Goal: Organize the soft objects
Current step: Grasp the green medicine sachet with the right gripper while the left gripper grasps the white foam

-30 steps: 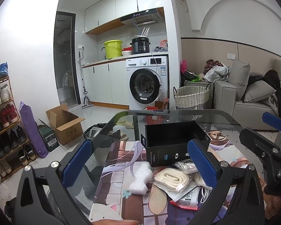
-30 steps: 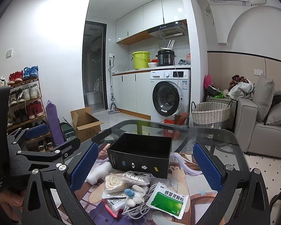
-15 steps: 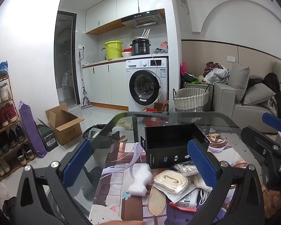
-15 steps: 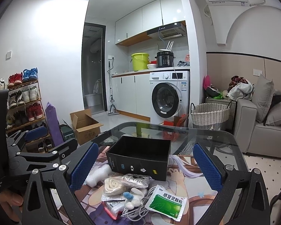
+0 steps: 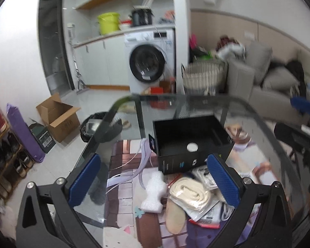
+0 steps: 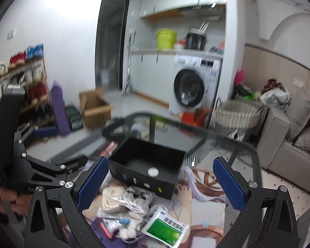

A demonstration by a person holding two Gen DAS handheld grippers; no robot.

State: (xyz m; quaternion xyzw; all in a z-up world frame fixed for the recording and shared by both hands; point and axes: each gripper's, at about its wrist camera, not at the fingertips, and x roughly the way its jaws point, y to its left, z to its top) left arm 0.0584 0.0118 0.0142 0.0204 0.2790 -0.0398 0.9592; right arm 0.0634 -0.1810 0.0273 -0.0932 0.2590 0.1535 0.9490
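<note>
— What do I have under my left claw (image 5: pixel 153 183)?

— An open black cardboard box (image 5: pixel 191 142) ahead, upright, a white disc on its floor. Nearer, between my fingers, a lumpy white foam-wrap piece (image 5: pixel 154 192); a bagged roll of cream cord (image 5: pixel 191 195) lies by the right finger.

— And my right claw (image 6: pixel 161 184)?

— A green-and-white sachet (image 6: pixel 165 228) lies flat below it, touching the pile.

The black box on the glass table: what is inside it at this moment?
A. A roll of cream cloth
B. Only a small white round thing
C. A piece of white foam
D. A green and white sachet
B: the black box holds only a small white disc on its floor; the soft items lie outside, in front of it.
</note>
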